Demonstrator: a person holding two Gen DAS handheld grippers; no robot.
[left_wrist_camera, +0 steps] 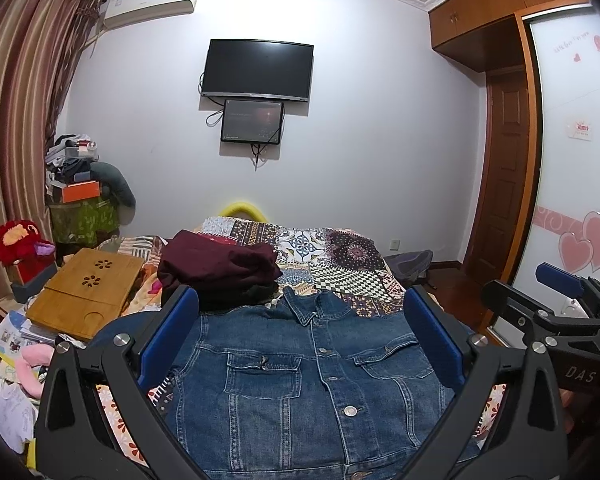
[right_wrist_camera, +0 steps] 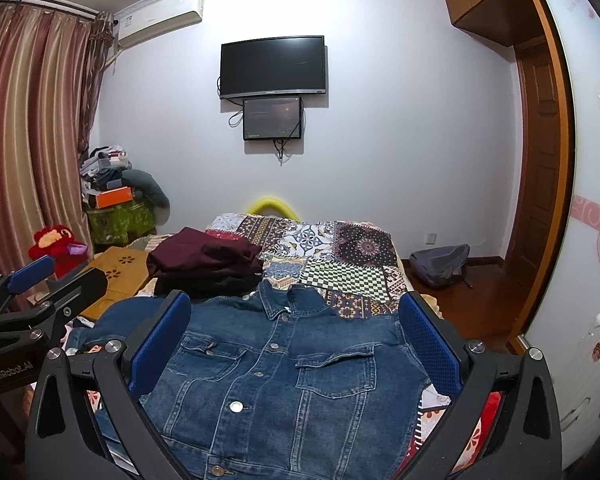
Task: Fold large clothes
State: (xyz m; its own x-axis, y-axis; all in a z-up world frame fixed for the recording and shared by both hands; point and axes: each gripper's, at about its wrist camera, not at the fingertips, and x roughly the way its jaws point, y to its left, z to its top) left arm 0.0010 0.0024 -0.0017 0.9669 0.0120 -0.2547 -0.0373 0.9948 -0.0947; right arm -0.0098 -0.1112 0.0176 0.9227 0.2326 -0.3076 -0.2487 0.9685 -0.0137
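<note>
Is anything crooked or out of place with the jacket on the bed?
Nothing stands out. The jacket lies flat, face up and buttoned on the bed, collar away from the camera. Both grippers, left and right, are open above it.

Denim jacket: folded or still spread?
Spread. The denim jacket lies flat, front up, buttoned, collar and both chest pockets showing; sleeves unclear.

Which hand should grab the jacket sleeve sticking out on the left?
Probably the left gripper. The denim jacket lies flat, its spread sleeve on that gripper's side. Both grippers hover open, holding nothing.
</note>
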